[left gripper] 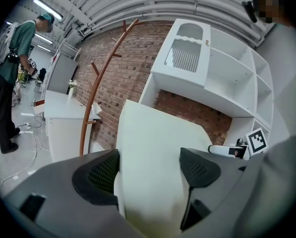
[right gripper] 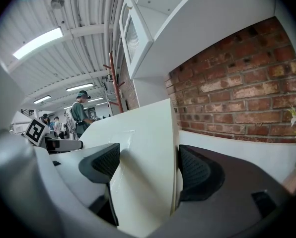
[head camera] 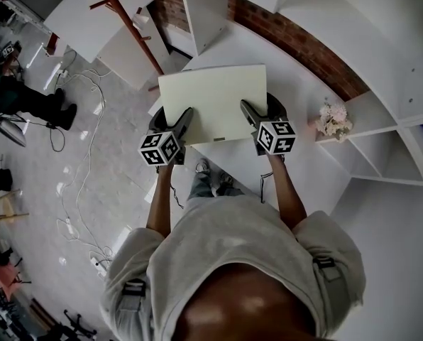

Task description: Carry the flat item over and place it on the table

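I hold a flat cream board [head camera: 211,101] level in the air above a white table [head camera: 300,169]. The left gripper [head camera: 179,124] is shut on the board's near left edge, and the right gripper [head camera: 256,121] is shut on its near right edge. In the left gripper view the board [left gripper: 153,152] fills the space between the two dark jaws of the left gripper [left gripper: 150,170] and runs away toward the brick wall. The right gripper view shows the board [right gripper: 143,148] clamped in the right gripper [right gripper: 145,170], its thin edge against the right-hand jaw.
A small bunch of pale flowers [head camera: 332,119] stands on the table to the right. White shelving [head camera: 396,84] lines the right side before a brick wall [head camera: 297,41]. A brown coat stand [head camera: 130,23] and cables [head camera: 77,155] are on the floor to the left. A person [left gripper: 11,58] stands far left.
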A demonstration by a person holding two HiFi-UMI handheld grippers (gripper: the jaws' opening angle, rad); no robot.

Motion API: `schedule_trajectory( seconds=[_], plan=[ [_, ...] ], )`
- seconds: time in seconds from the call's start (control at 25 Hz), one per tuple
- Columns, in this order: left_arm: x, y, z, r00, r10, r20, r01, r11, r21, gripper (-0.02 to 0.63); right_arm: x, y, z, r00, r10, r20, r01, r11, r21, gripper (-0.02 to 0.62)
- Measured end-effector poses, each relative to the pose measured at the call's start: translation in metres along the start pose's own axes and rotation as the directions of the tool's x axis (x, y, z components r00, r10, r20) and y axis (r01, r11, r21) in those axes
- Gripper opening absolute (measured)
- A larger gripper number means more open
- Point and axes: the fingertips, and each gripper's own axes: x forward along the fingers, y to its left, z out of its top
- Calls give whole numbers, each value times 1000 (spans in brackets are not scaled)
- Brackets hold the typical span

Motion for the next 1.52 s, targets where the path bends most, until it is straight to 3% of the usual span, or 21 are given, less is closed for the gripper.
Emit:
schedule_trajectory(
  seconds=[0.56,1.52],
  plan=[
    [23,39,-3,998,-34,-61,34,999,-5,402,33,6,-16,998,-49,-38,50,998,41,388],
    [18,78,-81,983,21,-183,-38,995,-94,402,59,10,-96,980,-30,-196,48,995,90,387]
  ],
)
